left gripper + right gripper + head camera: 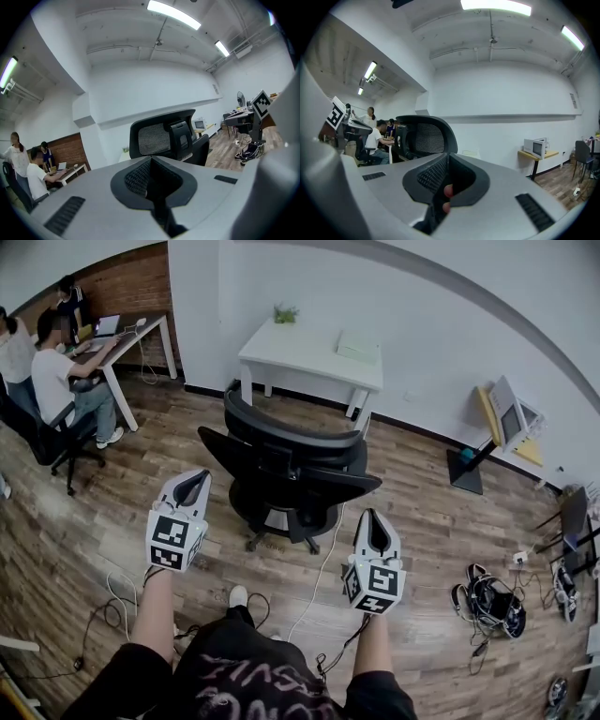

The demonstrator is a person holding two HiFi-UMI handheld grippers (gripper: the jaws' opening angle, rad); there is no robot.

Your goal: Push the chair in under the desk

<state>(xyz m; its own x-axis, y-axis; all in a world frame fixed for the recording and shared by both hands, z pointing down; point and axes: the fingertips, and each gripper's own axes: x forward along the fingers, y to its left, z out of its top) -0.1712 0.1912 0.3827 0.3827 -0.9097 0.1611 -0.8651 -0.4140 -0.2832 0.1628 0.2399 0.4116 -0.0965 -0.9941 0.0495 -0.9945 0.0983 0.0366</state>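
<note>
A black mesh-backed office chair (286,470) stands on the wood floor, pulled out in front of the white desk (309,352) by the wall, its back turned to me. My left gripper (190,488) hovers just short of the chair's left side, jaws shut and empty. My right gripper (373,527) hangs off the chair's right, also shut with nothing in it. In the left gripper view the chair back (161,138) rises beyond the shut gripper (151,183). The right gripper view has the chair (424,136) to the left of that shut gripper (446,183).
People sit at a wooden desk (117,338) at the far left, with another black chair (52,442) nearby. Cables (323,563) trail over the floor under the chair. A bag and shoes (492,601) lie at the right. A stand with a microwave (506,418) is against the right wall.
</note>
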